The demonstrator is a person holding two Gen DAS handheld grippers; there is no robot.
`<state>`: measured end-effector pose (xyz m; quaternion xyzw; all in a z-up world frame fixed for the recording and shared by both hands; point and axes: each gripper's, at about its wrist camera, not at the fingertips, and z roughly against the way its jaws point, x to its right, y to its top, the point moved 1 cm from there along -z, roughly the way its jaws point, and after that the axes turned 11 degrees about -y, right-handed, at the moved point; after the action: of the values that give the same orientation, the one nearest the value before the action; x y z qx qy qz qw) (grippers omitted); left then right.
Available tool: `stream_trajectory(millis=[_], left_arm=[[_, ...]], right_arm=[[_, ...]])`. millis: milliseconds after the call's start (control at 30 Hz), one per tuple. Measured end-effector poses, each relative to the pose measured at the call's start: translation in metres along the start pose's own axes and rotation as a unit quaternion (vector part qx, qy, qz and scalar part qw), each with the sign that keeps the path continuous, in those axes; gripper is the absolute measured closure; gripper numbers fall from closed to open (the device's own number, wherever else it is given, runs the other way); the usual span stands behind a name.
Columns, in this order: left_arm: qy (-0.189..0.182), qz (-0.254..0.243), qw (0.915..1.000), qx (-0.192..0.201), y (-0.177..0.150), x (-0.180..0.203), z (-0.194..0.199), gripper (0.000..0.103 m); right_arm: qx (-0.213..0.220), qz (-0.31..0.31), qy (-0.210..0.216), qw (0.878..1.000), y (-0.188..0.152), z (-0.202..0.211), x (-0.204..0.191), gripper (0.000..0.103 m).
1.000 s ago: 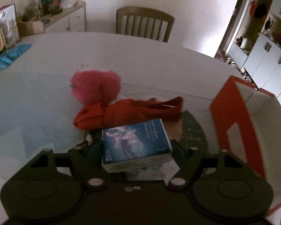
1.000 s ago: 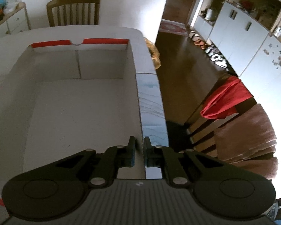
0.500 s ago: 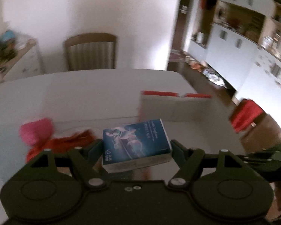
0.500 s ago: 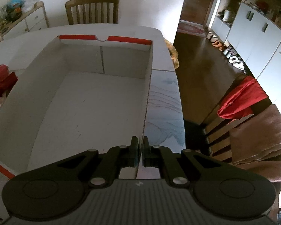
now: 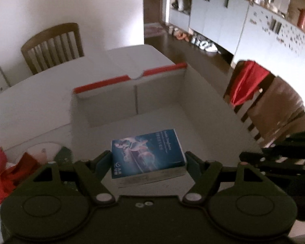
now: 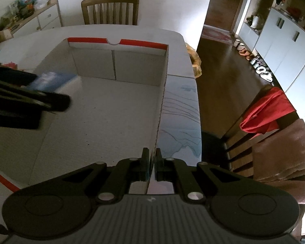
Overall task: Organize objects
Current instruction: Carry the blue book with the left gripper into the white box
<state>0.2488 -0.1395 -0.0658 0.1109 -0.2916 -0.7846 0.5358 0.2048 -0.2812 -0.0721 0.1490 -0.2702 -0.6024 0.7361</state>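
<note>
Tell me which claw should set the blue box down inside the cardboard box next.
Left. The left claw already holds the blue box over the cardboard box. The right claw is shut on that box's side wall, likely steadying it.

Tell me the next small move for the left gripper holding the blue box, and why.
Probably lower the blue box to the carton's floor and release. The left gripper holds it over the open carton, while the right gripper pinches the carton's wall.
</note>
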Motion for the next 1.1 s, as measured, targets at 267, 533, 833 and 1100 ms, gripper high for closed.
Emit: stream_trajectory(millis=[267, 533, 833, 1100], left_arm=[[0.009, -0.005, 0.998, -0.062, 0.002, 0.0, -0.045, 0.028], [0.01, 0.005, 0.9933, -0.115, -0.007, -0.009, -0.074, 0.028], [0.0, 0.016, 0.9915, -0.129, -0.014, -0.015, -0.076, 0.026], [-0.016, 0.02, 0.9948, -0.099, -0.019, -0.013, -0.051, 0.021]], right_arm=[[0.0, 0.011, 0.005, 1.0, -0.002, 0.0, 0.002, 0.099], [-0.001, 0.016, 0.009, 1.0, -0.002, -0.001, 0.004, 0.098], [-0.002, 0.016, 0.01, 1.0, -0.002, -0.002, 0.005, 0.099], [-0.005, 0.01, 0.01, 1.0, -0.002, -0.002, 0.006, 0.099]])
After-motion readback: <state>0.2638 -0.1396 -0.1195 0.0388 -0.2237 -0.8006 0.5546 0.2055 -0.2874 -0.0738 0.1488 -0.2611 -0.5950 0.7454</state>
